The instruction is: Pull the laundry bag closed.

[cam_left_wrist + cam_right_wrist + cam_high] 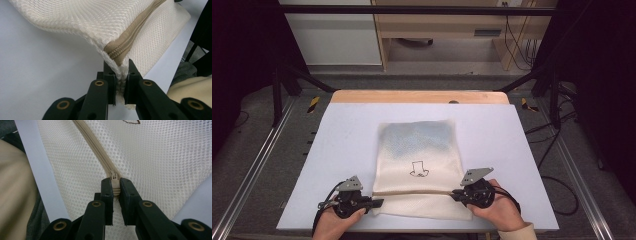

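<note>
The right claw [116, 187] is pinched tight on the small zipper pull [114, 183]; its two black jaws press on the pull from both sides, and the pull sits right at their tips; from the pull, the tan zipper [93, 143] runs away from this claw in one long line, up and off to the left in the right gripper view.

The left claw [121, 72] is clenched too, on the corner edge of the white mesh bag [82, 18], just where the zipper [130, 40] ends; the bag edge is squeezed flat between its jaws and lifts a little off the counter [37, 75].

From above, the two claws face each other across the near end of the bag [418, 155]; the left claw [374, 202] is at the bag's left edge and the right claw [456, 194] is at its right edge; the zipper [412, 192] lies straight between them, from one claw to the other, looking closed all the way.

So the long line of the zipper points from the right claw to the left claw; my guess is that the pull has to slide along that line toward the left claw to open the bag, while the left claw holds the far end firm; the right claw is the one on the pull, so it is the one to move; if the left claw lets the corner slip, the bag will likely bunch up.
</note>
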A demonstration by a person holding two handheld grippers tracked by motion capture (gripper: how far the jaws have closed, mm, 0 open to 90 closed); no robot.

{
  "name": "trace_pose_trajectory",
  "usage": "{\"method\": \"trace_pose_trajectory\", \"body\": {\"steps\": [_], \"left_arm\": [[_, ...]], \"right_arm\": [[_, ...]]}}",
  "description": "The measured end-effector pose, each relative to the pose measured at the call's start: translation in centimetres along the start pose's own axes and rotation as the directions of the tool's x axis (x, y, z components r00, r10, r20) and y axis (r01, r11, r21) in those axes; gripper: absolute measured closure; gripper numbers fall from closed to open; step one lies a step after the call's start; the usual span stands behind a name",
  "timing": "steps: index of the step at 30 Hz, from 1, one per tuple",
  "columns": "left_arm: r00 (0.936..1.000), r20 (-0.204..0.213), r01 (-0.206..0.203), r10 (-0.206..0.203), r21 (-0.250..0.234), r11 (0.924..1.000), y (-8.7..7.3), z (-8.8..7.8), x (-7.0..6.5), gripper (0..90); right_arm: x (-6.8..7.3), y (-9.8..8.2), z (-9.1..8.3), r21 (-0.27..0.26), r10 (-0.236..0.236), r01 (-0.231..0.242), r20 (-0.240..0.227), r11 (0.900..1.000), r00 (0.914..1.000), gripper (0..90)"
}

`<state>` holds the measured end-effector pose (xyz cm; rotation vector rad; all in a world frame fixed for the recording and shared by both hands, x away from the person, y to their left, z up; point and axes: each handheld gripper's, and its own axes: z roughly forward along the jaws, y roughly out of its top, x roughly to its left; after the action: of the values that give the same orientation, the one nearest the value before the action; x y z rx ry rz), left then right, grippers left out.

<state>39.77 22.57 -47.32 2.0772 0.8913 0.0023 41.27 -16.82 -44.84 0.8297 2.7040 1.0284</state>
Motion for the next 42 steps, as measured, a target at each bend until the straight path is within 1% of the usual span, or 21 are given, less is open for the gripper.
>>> {"method": "trace_pose_trajectory", "body": {"steps": [3, 6, 7, 11, 15, 27, 30, 34, 42], "left_arm": [[1.0, 0.0, 0.001, -0.001, 0.0, 1.0, 0.0, 0.0, 0.0, 82.5], [1.0, -0.001, -0.003, 0.003, -0.001, 1.0, 0.0, 0.0, 0.1, 82.6], [1.0, -0.002, -0.004, 0.004, -0.001, 1.0, 0.0, -0.1, 0.1, 82.5], [1.0, -0.004, 0.002, -0.002, -0.004, 1.0, 0.0, -0.1, 0.1, 82.7], [1.0, -0.006, -0.001, 0.001, -0.008, 1.0, 0.1, -0.2, 0.0, 82.6], [1.0, -0.007, -0.004, 0.004, -0.01, 0.9999, 0.1, -0.2, 0.0, 82.7], [1.0, -0.006, -0.004, 0.004, -0.01, 0.9999, 0.1, -0.3, 0.0, 82.7], [0.9998, -0.015, -0.009, 0.009, -0.012, 0.9999, 0.1, -0.2, 0.0, 82.7], [0.9997, -0.022, -0.01, 0.009, -0.014, 0.9999, 0.1, -0.4, 0.1, 82.7]], "right_arm": [[-0.2, -0.3, -0.1, -0.005, 0.013, -0.013, 0.005, 1.0, 0.9999, 82.1], [-0.3, -0.5, -0.2, -0.001, 0.014, -0.014, 0.007, 1.0, 0.9999, 82.1], [-0.3, -0.6, -0.2, 0.0, 0.023, -0.023, 0.008, 1.0, 0.9997, 82.1], [-0.5, -0.9, -0.4, -0.002, 0.026, -0.026, 0.007, 1.0, 0.9996, 82.0], [-0.7, -1.1, -0.6, -0.004, 0.036, -0.036, 0.013, 0.999, 0.9993, 82.0], [-1.3, -2.2, -1.2, 0.003, 0.073, -0.073, 0.032, 0.997, 0.9969, 82.0], [-1.4, -2.5, -1.3, -0.002, 0.081, -0.081, 0.032, 0.997, 0.9962, 82.0], [-1.5, -2.7, -1.5, -0.006, 0.087, -0.087, 0.032, 0.996, 0.9956, 82.0], [-1.6, -3.0, -1.4, 0.006, 0.102, -0.102, 0.039, 0.995, 0.994, 82.0]]}}
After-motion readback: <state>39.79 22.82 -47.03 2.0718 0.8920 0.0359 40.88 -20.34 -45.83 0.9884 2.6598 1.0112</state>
